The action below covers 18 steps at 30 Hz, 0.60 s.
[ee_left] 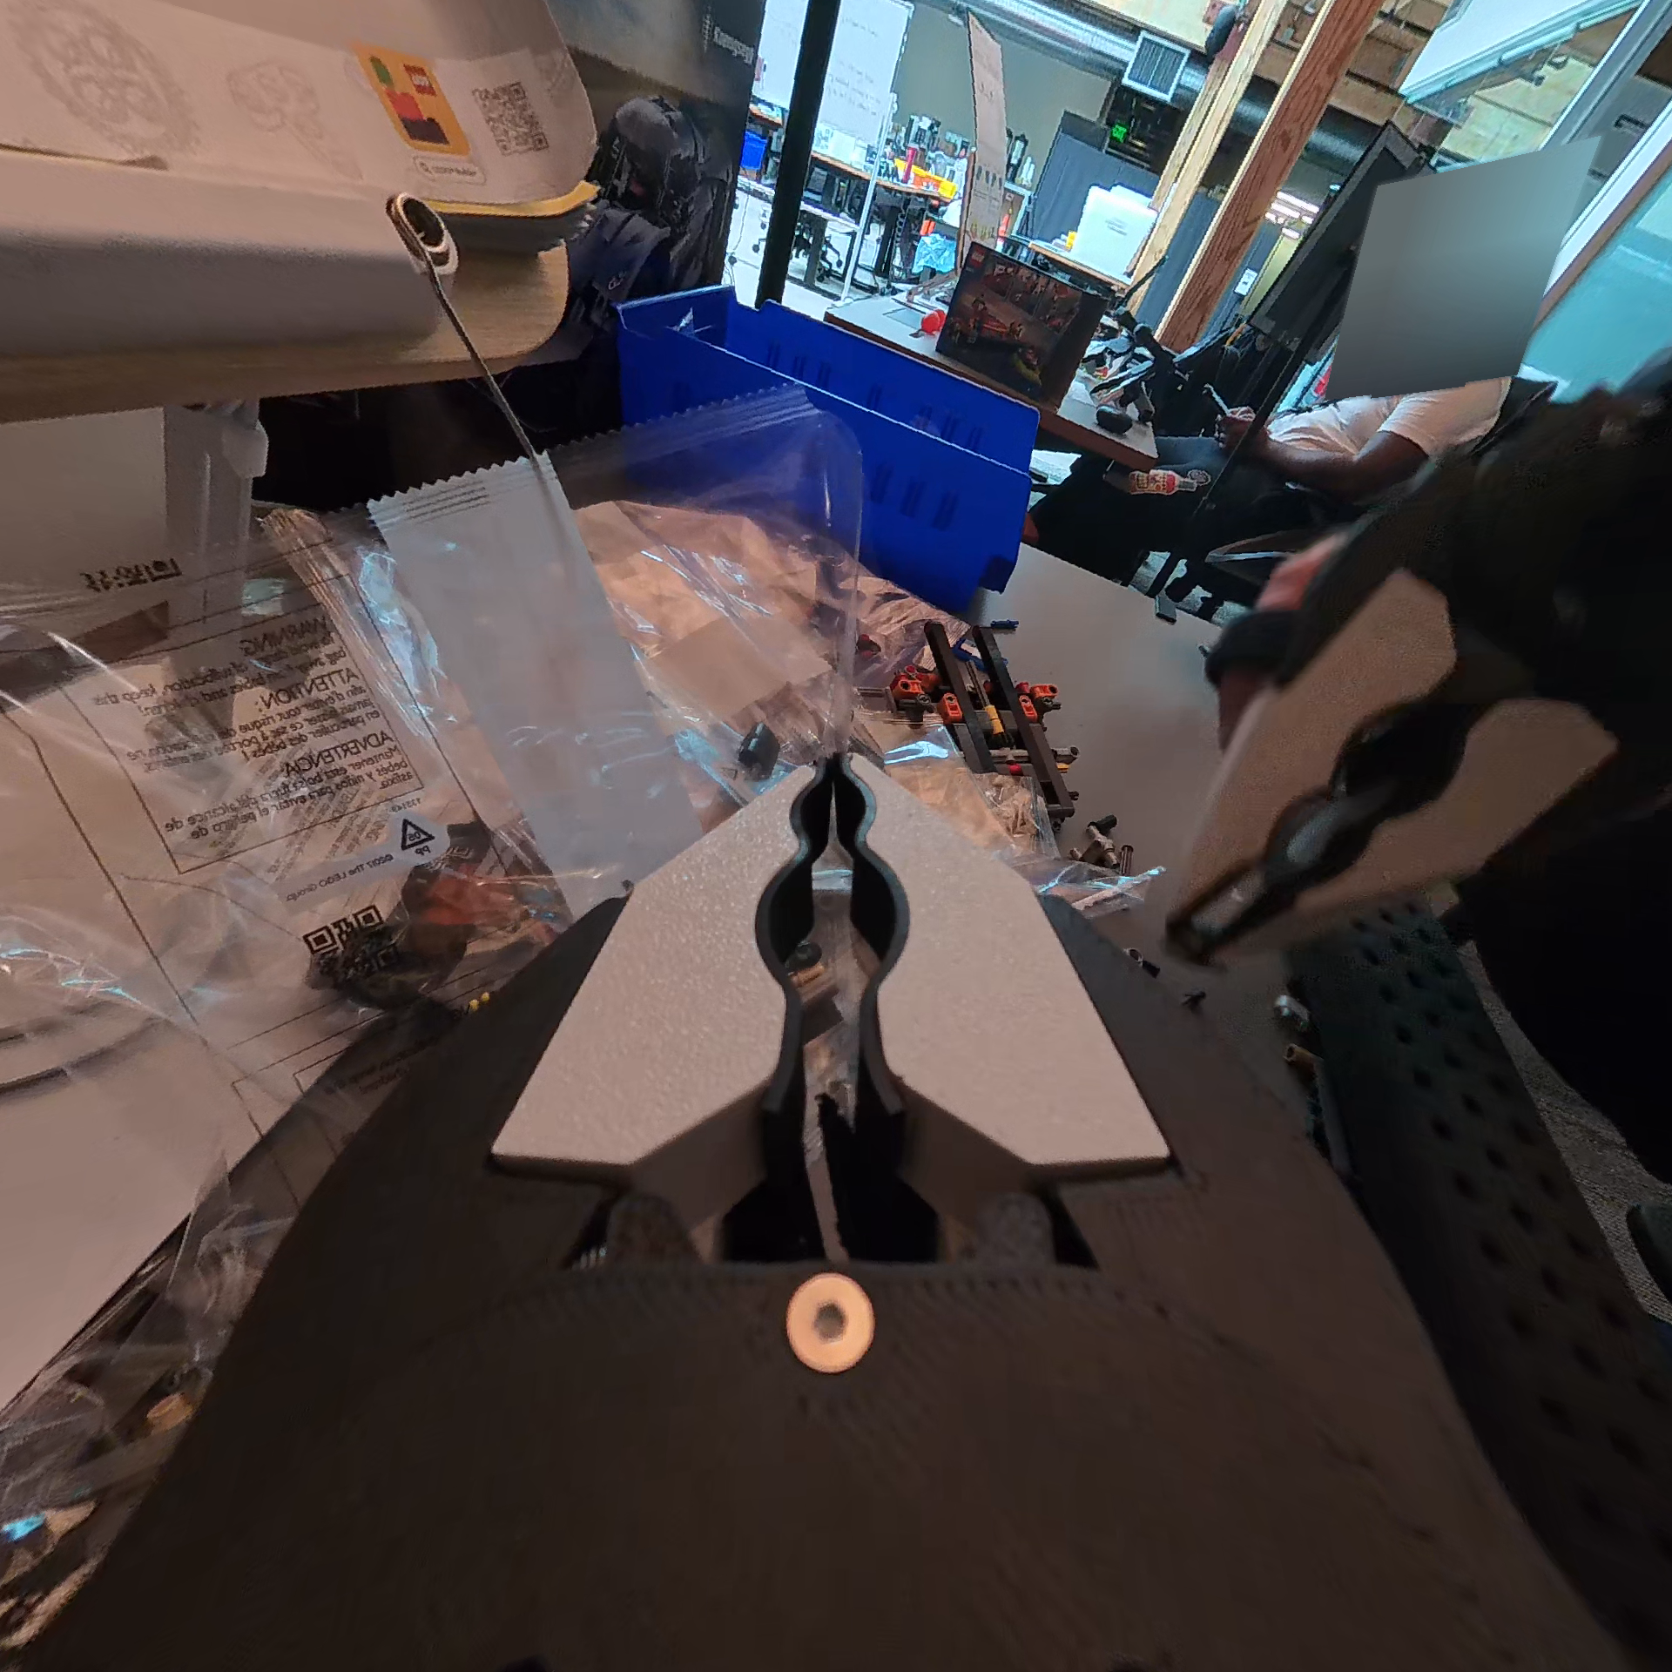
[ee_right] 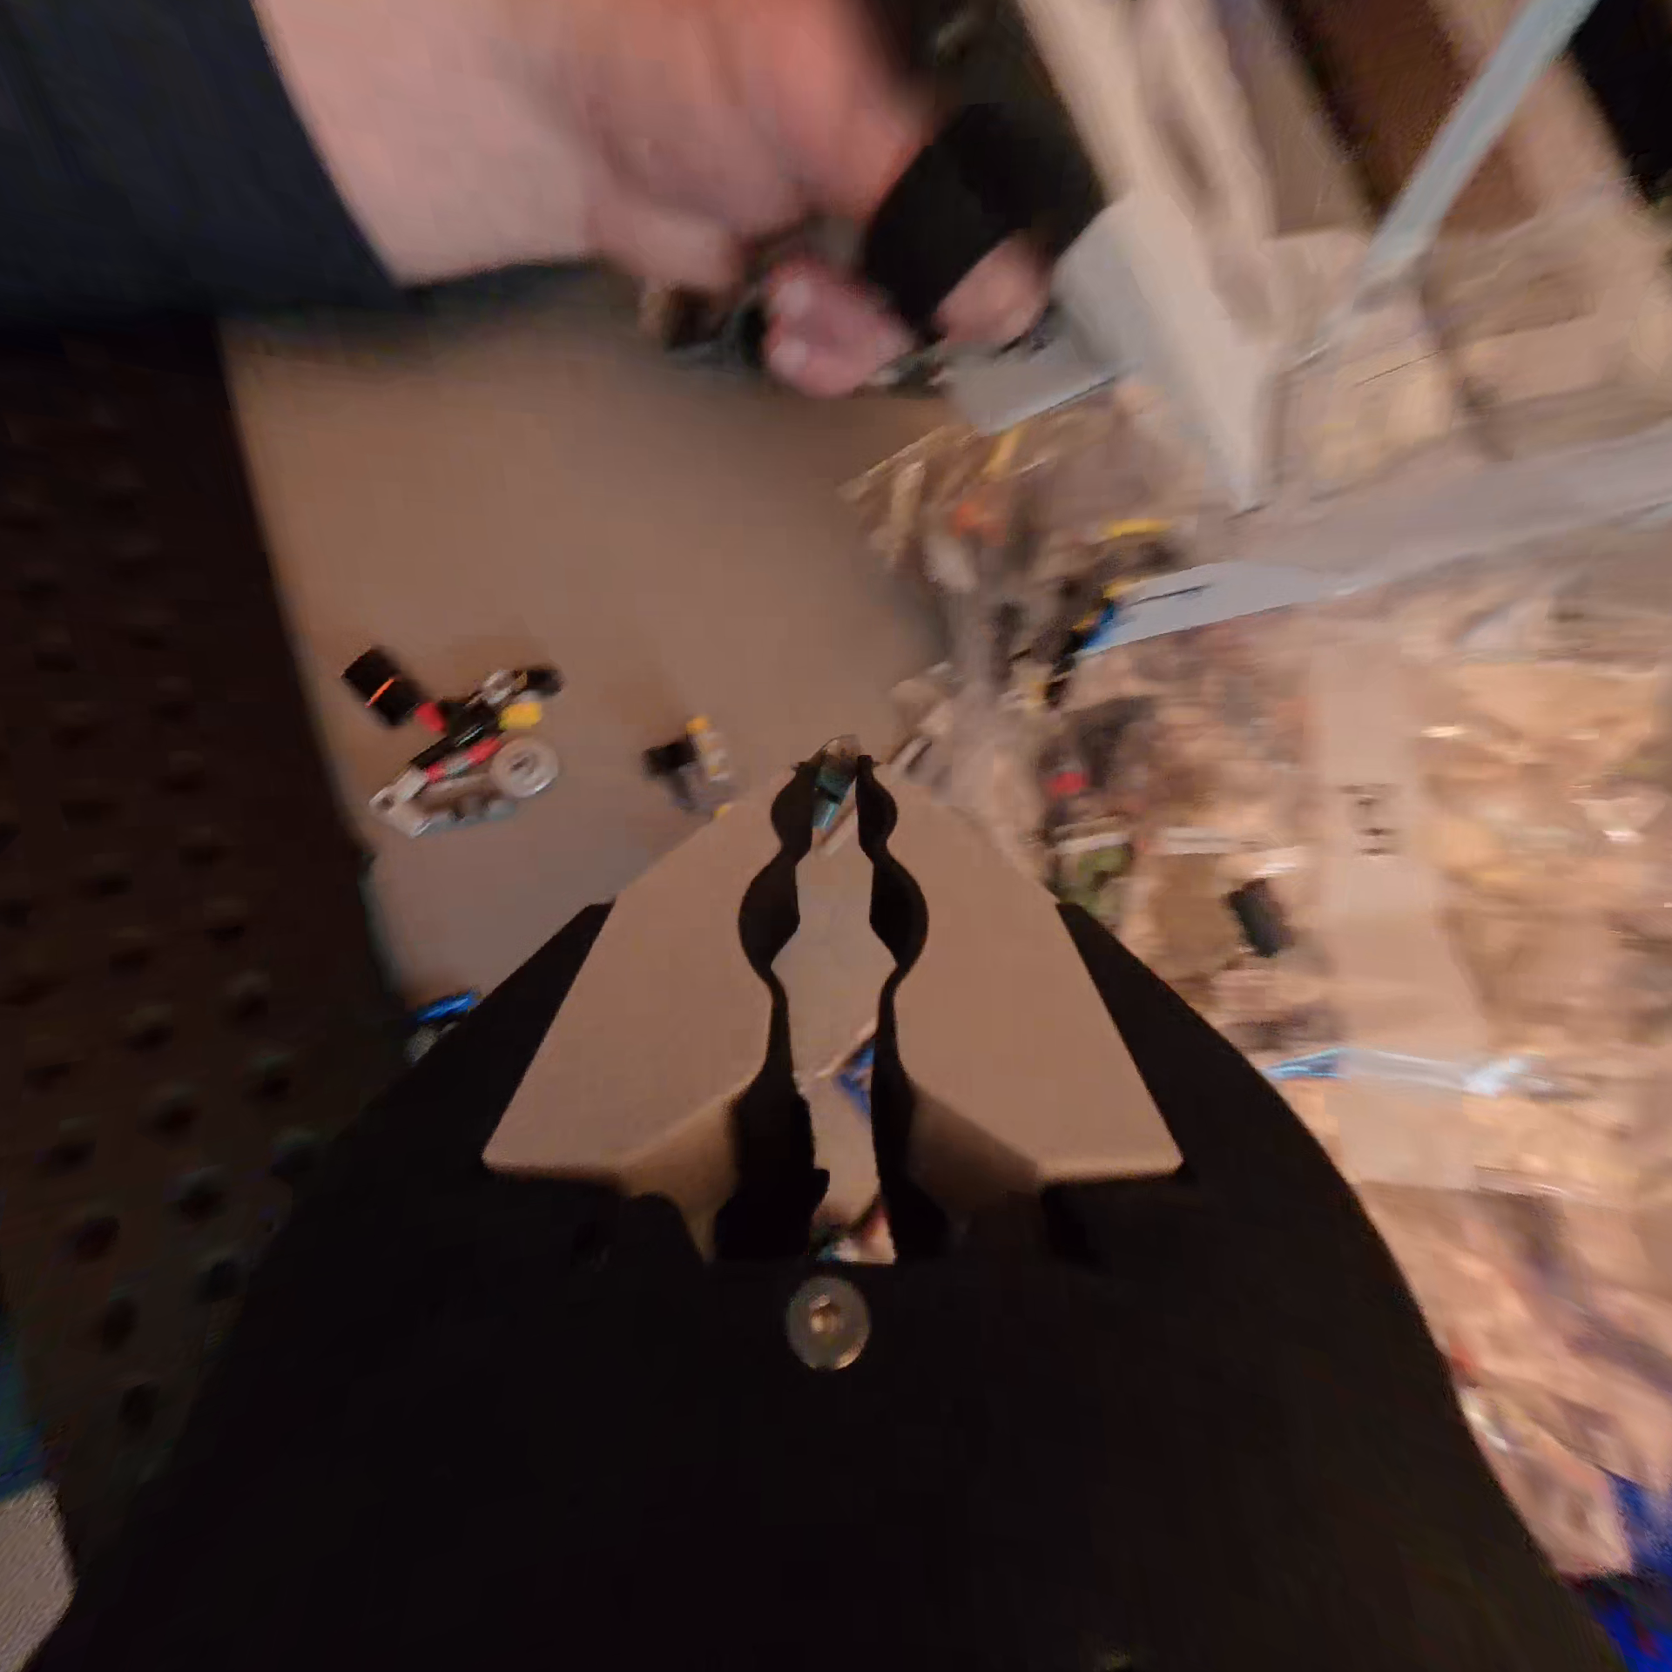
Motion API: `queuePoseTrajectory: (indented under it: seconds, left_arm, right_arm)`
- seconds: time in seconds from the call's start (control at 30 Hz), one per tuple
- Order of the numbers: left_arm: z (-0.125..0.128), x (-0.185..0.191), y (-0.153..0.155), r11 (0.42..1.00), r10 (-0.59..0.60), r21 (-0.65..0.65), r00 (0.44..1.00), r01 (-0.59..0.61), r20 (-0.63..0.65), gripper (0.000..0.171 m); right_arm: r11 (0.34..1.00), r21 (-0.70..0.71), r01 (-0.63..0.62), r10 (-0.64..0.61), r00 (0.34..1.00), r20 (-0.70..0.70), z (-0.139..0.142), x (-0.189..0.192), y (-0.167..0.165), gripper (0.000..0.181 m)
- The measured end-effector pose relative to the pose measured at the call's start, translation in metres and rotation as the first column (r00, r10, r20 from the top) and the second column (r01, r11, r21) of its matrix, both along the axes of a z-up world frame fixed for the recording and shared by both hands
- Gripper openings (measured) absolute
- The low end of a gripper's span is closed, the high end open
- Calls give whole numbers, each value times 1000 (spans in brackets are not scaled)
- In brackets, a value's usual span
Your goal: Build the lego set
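Observation:
My left gripper (ee_left: 837,771) is shut on the edge of a clear plastic bag (ee_left: 633,588) and holds it upright above a heap of parts bags. A black and orange Lego frame (ee_left: 995,715) lies on the table just behind it. My right gripper (ee_right: 832,780) is shut on a small blue piece (ee_right: 828,796). It also shows in the left wrist view (ee_left: 1203,932), at the right, pointing down at the table. The right wrist view is blurred. In it a small grey, black and red assembly (ee_right: 461,751) lies on the table at the left.
Printed parts bags (ee_left: 271,724) cover the left of the table, and more bags (ee_right: 1357,724) fill the right. A blue bin (ee_left: 905,434) stands behind. An instruction booklet (ee_left: 271,90) lies on a raised shelf. Loose pins (ee_left: 1099,837) are scattered about. A seated person (ee_left: 1339,443) is far back. The left gripper's tips are roughly 11 centimeters from the right gripper's.

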<state>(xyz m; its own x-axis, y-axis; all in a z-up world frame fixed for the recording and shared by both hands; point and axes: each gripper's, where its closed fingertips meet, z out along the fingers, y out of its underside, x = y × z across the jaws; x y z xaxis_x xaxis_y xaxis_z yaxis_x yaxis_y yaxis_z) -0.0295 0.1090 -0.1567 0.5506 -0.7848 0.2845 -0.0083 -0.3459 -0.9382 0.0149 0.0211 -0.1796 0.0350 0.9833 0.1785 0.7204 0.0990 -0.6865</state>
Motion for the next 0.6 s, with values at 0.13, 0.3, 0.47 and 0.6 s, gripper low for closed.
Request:
queuePoseTrajectory:
  seconds: [0.13, 0.3, 0.47, 0.6]
  left_arm:
    - [2, -1, 0, 1000, 3, 4, 1000, -3, 5, 0]
    - [2, -1, 0, 1000, 1, 4, 1000, -1, 8, 0]
    - [6, -2, 1, 1000, 1, 8, 1000, -1, 20, 0]
    - [5, -2, 1, 1000, 1, 5, 1000, -1, 21, 0]
  right_arm:
    - [997, 13, 70, -69, 993, -96, 28, -20, 45, 6]
    - [987, 32, 156, -154, 986, -70, 11, -37, 81, 20]
    - [986, 43, 160, -156, 984, -87, 19, -22, 71, 17]
    - [1000, 3, 22, -22, 999, -29, 11, -5, 26, 14]
